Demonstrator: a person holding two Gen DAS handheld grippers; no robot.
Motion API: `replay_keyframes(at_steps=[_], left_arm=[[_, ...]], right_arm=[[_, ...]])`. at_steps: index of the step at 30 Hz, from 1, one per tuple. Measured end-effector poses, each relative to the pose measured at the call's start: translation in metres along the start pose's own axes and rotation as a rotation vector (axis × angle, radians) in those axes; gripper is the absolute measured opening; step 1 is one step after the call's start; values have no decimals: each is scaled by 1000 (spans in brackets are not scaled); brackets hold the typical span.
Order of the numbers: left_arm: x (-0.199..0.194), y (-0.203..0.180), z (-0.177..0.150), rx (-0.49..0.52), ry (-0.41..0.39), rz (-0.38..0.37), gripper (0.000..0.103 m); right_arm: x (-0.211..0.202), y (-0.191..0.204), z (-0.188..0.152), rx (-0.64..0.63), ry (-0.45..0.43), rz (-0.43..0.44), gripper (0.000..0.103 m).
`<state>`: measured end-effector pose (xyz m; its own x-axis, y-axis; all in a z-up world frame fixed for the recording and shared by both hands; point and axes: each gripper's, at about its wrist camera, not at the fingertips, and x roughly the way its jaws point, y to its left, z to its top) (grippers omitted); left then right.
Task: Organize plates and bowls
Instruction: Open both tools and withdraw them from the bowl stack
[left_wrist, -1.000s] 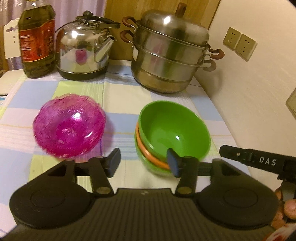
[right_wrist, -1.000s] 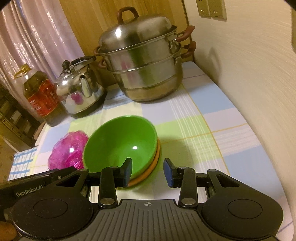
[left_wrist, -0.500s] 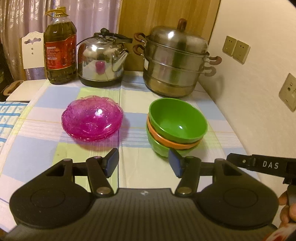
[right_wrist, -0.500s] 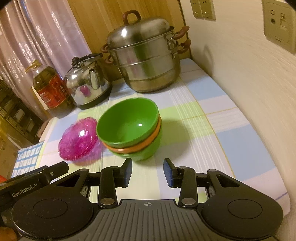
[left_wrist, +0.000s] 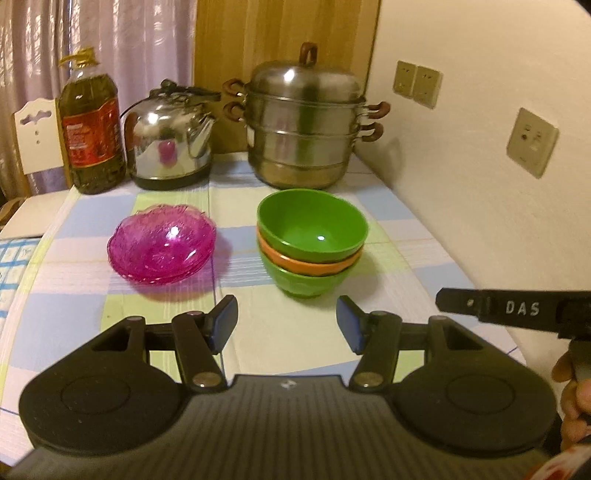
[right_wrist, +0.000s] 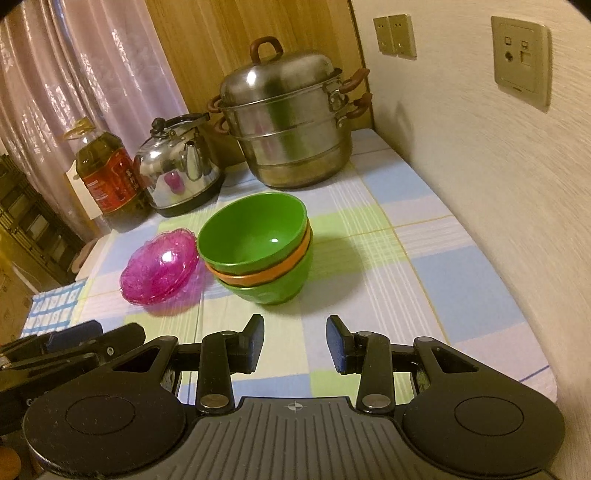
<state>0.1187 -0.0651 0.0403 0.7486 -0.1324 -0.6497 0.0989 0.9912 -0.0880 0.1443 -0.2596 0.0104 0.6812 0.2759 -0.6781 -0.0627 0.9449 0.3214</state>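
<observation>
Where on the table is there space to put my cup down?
Bare checked tablecloth lies between the stacked green and orange plastic bowls and the wall, and in front of both bowl stacks. A narrower strip runs between them and the pink glass bowls. The back is crowded: oil bottle, steel kettle, tiered steel steamer pot.

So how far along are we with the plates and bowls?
Mostly done, it looks. The three bowls are nested in one stack, green over orange over green, and the pink glass plates sit in their own pile beside it, apart. Nothing is in hand: the left gripper and right gripper are both open and empty, short of the dishes. No loose plate or bowl shows on the tablecloth.
</observation>
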Motion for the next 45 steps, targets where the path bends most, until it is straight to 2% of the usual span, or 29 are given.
replay_keyframes(at_steps=[5,9,14,19,29,45], left_arm=[[-10,0,-3,-39,-23,-3,56],[-14,4,-5,-66,-28,7,51],[-15,6,-8,-61,-12,62,51],[-14,11,-13,-80,21,70,52],[-13,17,-22,-111,67,60,54],[-16,8,-25,-98,80,48,56]], right_arm=[[-9,0,-8,14,-8,3,38],[-16,4,-12,-2,-20,4,38],[-22,11,-18,-32,-30,3,38],[-24,19,-24,-59,-31,5,38],[-22,19,-28,-51,-18,5,38],[-17,13,-32,-48,-5,-3,38]])
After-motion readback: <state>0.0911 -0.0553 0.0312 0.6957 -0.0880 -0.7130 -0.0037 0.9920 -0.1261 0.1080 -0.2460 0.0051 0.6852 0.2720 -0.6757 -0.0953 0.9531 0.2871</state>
